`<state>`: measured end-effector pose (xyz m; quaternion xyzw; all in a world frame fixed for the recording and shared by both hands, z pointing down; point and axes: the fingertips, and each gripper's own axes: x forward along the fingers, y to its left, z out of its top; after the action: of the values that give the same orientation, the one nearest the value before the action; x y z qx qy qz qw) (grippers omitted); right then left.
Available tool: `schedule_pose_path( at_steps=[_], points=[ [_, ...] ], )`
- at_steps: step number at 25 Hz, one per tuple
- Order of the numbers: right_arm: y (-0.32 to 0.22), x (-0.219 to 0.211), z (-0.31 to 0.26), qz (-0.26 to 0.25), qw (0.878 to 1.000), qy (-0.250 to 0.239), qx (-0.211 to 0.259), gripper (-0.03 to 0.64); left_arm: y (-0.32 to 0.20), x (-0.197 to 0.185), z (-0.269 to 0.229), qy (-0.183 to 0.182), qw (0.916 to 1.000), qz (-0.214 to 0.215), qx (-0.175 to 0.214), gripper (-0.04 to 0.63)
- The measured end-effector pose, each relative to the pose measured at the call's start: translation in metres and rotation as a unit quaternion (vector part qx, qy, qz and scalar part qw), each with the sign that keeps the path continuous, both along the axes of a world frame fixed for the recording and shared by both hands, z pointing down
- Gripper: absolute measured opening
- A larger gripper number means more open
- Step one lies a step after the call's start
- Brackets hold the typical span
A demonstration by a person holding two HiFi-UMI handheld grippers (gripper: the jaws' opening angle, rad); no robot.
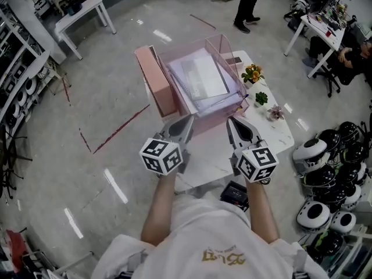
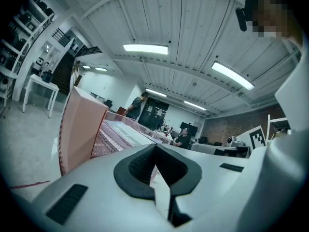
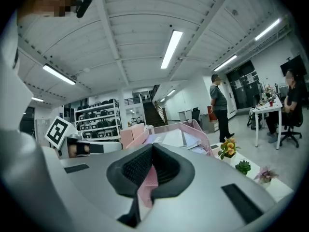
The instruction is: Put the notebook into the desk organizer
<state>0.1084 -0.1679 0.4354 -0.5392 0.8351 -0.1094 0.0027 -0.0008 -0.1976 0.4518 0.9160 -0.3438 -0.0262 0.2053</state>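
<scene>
A pink see-through desk organizer (image 1: 229,51) stands on the white table (image 1: 279,135) with sheets of paper (image 1: 200,77) lying in it. A pink notebook (image 1: 154,77) stands on edge along the organizer's left side; it appears in the left gripper view as a tall pink slab (image 2: 79,127). My left gripper (image 1: 185,125) hovers in front of the organizer's near left corner, jaws shut and empty. My right gripper (image 1: 233,125) hangs before the near right corner, also shut with nothing in it. The closed pads show in each gripper view (image 2: 155,151) (image 3: 152,151).
Three small potted plants (image 1: 253,73) (image 1: 261,98) (image 1: 275,112) line the table's right side. A black device (image 1: 235,193) lies below the table's near edge. Helmets (image 1: 325,173) pile up at the right. A person (image 1: 247,4) stands beyond the table.
</scene>
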Motion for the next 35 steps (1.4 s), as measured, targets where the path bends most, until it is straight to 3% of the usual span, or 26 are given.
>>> schedule_pose_path(
  at_steps=[10,35],
  points=[
    [0.006,0.008,0.006,0.039,0.999,0.023,-0.008,0.009,0.006,-0.008,0.002,-0.004,0.9999,-0.011,0.001,0.015],
    [-0.004,0.004,-0.002,0.036,0.999,0.022,0.001,0.009,-0.005,-0.023,0.0,0.0,0.9996,-0.027,0.001,0.015]
  ],
)
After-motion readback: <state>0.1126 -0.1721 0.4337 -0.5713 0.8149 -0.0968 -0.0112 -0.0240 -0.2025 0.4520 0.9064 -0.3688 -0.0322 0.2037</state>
